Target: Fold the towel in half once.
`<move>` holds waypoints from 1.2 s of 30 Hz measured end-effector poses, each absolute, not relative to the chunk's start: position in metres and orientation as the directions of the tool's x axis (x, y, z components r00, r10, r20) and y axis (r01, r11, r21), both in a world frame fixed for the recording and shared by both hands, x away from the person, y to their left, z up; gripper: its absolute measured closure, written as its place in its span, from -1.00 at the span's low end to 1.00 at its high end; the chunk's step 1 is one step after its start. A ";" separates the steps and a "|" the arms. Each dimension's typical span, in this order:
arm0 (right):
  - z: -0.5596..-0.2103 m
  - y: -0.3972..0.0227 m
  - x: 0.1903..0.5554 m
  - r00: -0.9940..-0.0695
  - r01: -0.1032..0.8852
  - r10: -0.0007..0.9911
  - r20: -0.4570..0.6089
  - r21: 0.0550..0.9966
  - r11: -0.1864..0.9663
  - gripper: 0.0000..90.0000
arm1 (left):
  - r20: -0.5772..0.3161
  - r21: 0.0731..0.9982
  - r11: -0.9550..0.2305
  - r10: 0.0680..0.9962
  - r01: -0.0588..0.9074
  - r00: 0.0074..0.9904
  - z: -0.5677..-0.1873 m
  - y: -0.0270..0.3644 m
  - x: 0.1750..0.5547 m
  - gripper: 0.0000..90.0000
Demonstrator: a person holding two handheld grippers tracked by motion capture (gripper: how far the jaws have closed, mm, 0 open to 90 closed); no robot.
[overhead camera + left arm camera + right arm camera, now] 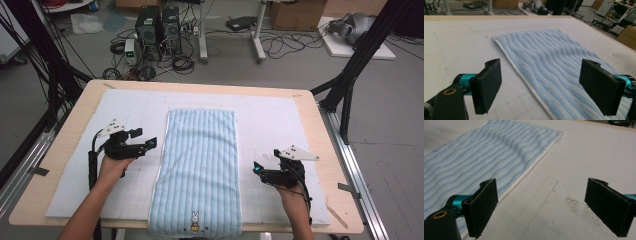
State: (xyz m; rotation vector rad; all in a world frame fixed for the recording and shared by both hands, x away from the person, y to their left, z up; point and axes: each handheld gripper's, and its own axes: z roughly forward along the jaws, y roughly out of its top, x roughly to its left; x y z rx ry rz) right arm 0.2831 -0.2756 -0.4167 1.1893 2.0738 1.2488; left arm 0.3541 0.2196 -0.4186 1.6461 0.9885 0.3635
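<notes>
Towel (pixel 200 170) first: a light blue striped one, lying flat and lengthwise down the middle of the white mat (pixel 280 120), its near end with the small rabbit motif hanging just over the table's (pixel 75 120) front edge. I have the left gripper (pixel 145 141) just beside its left edge, jaws spread wide with nothing between them, and in the left gripper view that edge (pixel 524 75) runs up between the two pads. The right gripper (pixel 256 168) sits near the right edge, equally wide and empty, slightly nearer me than the left.

I judge the step to be taking hold of both long edges for a fold. To do it well I'd level the two grippers opposite each other, slide one pad under the white hem, and close only once the cloth sits deep between the pads.
</notes>
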 end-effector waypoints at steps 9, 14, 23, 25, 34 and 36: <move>-0.420 -0.272 0.285 -0.550 0.458 0.832 0.070 0.859 0.230 -0.76 | -0.249 0.878 -0.059 0.790 0.475 0.560 -0.414 0.201 0.409 -0.34; -0.421 -0.272 0.285 -0.552 0.469 0.829 0.088 0.855 0.221 -0.76 | -0.248 0.847 -0.094 0.800 0.523 0.546 -0.423 0.192 0.431 -0.26; -0.422 -0.273 0.285 -0.553 0.472 0.828 0.097 0.855 0.216 -0.76 | -0.195 0.799 -0.165 0.838 0.579 0.509 -0.446 0.176 0.447 0.03; -0.423 -0.273 0.285 -0.553 0.478 0.827 0.102 0.852 0.215 -0.76 | -0.164 0.793 -0.205 0.835 0.573 0.526 -0.449 0.169 0.447 0.09; -0.426 -0.270 0.287 -0.558 0.485 0.823 0.105 0.846 0.221 -0.76 | -0.018 0.788 -0.349 0.811 0.508 0.584 -0.449 0.155 0.440 0.84; -0.426 -0.268 0.288 -0.560 0.489 0.822 0.107 0.843 0.223 -0.76 | -0.012 0.790 -0.345 0.818 0.506 0.575 -0.450 0.154 0.440 0.94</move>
